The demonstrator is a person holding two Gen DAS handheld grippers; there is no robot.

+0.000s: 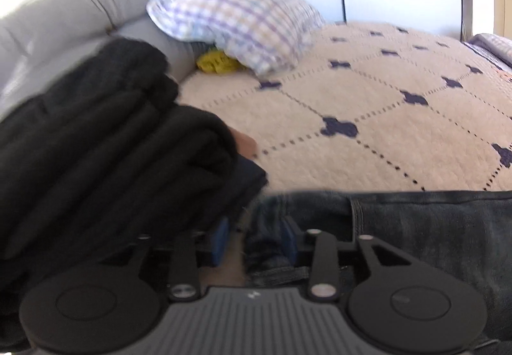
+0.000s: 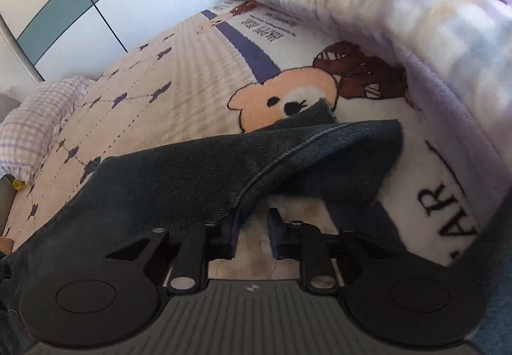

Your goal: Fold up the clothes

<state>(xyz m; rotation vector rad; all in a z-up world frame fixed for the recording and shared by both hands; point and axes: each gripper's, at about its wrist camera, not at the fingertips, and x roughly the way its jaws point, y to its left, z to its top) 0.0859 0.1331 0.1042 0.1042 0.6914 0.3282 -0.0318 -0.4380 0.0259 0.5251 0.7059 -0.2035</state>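
Left gripper [image 1: 254, 238] open over jeans [image 1: 416, 227], black folded clothes [image 1: 112, 147] beside

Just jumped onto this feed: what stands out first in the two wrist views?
The dark blue denim jeans dominate, draped over the right tool on the cream quilted bedspread. A stack of folded black clothes fills the left view, with a checked purple-and-white pillow behind.
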